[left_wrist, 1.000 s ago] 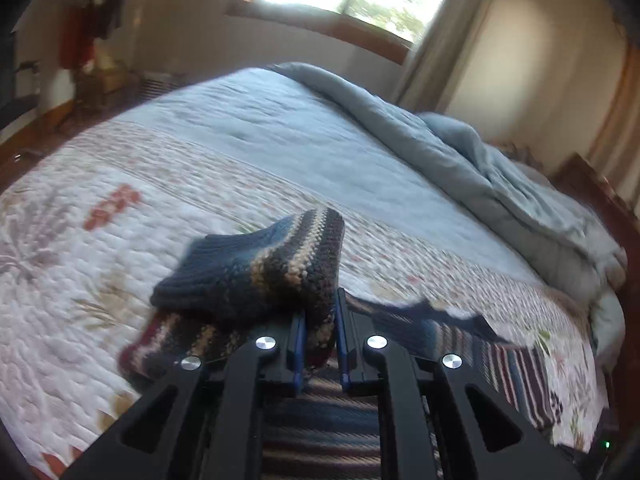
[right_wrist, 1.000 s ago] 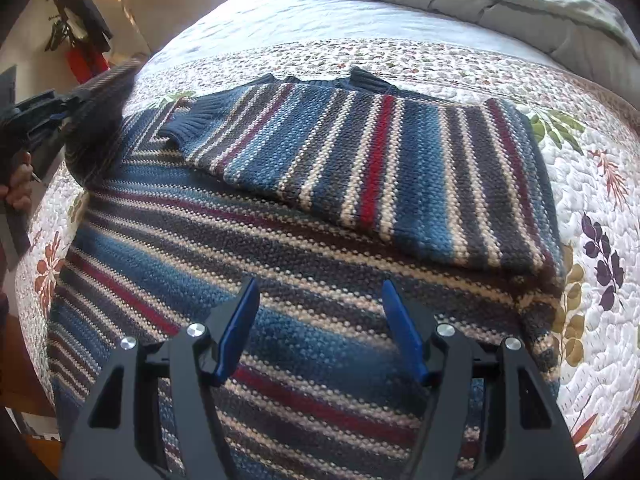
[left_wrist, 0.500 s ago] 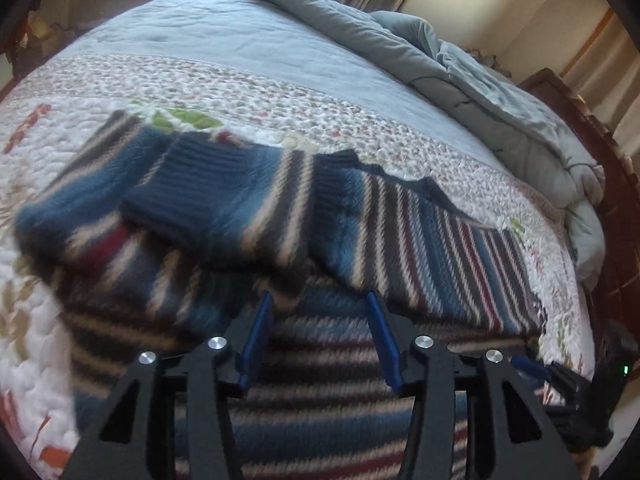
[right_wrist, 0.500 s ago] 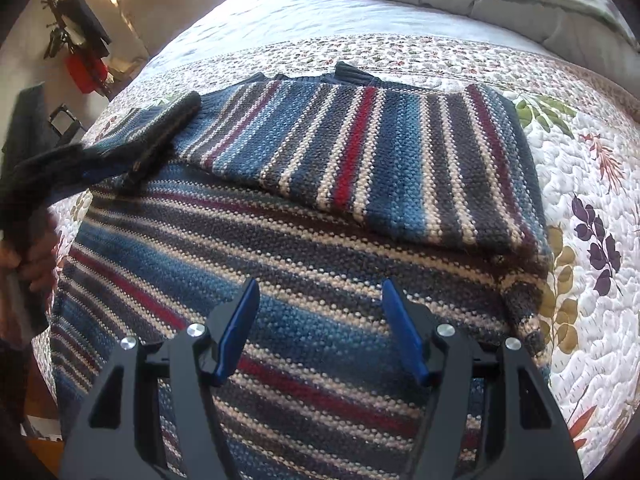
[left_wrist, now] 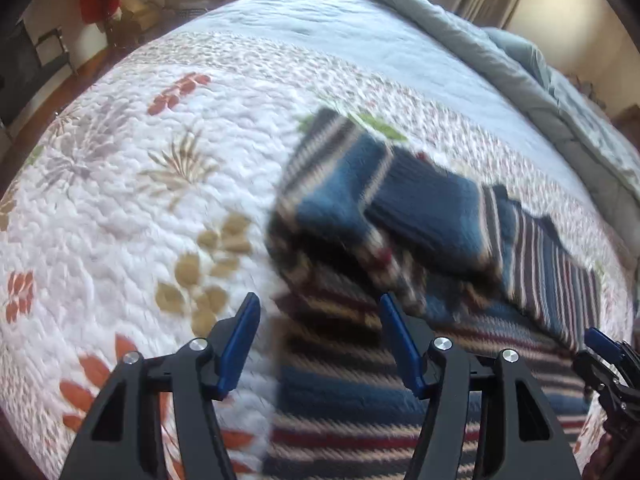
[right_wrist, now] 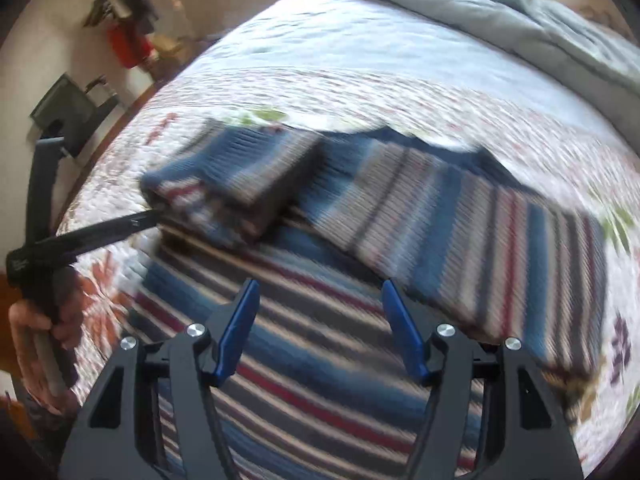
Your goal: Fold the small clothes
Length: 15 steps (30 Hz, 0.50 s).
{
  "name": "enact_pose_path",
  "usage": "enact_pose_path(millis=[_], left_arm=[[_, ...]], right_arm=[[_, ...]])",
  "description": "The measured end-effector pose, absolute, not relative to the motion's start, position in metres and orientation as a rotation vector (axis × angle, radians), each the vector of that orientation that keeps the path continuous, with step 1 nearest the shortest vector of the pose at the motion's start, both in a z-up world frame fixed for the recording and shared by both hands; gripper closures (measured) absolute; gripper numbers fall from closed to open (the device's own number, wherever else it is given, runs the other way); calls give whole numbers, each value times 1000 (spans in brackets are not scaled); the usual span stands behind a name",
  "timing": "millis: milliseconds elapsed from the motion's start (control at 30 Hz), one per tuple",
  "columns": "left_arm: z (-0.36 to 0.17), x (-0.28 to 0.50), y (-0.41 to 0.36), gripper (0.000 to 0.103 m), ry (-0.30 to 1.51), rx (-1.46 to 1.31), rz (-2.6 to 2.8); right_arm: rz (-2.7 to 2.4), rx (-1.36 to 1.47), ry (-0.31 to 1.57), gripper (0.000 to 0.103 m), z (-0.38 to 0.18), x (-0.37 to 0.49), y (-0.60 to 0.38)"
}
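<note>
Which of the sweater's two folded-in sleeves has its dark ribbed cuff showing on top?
The sleeve nearer the left gripper, lying across the striped knit sweater; the other sleeve shows only stripes.

Each view looks from behind one gripper, forward along its two fingers, tilted steeply down at the bed (left_wrist: 120, 184) from close range.

Left wrist view: the fingers fill the lower centre of the frame; the striped sweater (left_wrist: 440, 216) lies centre right, and the right gripper (left_wrist: 604, 350) shows at the lower right edge.

Right wrist view: the sweater (right_wrist: 460, 216) fills the centre, with the left gripper (right_wrist: 154, 216) at the left edge.

Both views share the sweater, the quilt and the grey comforter (right_wrist: 540, 12) at the top.
</note>
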State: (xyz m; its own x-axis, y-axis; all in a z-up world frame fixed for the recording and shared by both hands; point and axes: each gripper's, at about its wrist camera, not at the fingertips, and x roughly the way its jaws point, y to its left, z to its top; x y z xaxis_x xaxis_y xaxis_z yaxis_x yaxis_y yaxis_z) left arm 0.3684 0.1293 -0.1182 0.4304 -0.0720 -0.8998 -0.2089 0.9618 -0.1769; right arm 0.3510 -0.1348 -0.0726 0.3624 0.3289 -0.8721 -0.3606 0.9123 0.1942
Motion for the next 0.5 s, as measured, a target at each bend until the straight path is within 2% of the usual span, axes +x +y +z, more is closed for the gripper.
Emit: enact_pose_path(millis=[200,267,333,500], left_arm=[[-138,382,164,40,1167,-265,181],[-136,380,175,39,1149,-282,205],[-135,376,182,34,1140,-284,241],[-133,377,182,33,1135,-241,262]], right_arm=[[505,13,1166,39,-81,386,-63],[510,-14,1170,39,-84,396,-41],[503,-71,1173,39,-88,407,-17],[479,-162,1213,39,-110,434,22]])
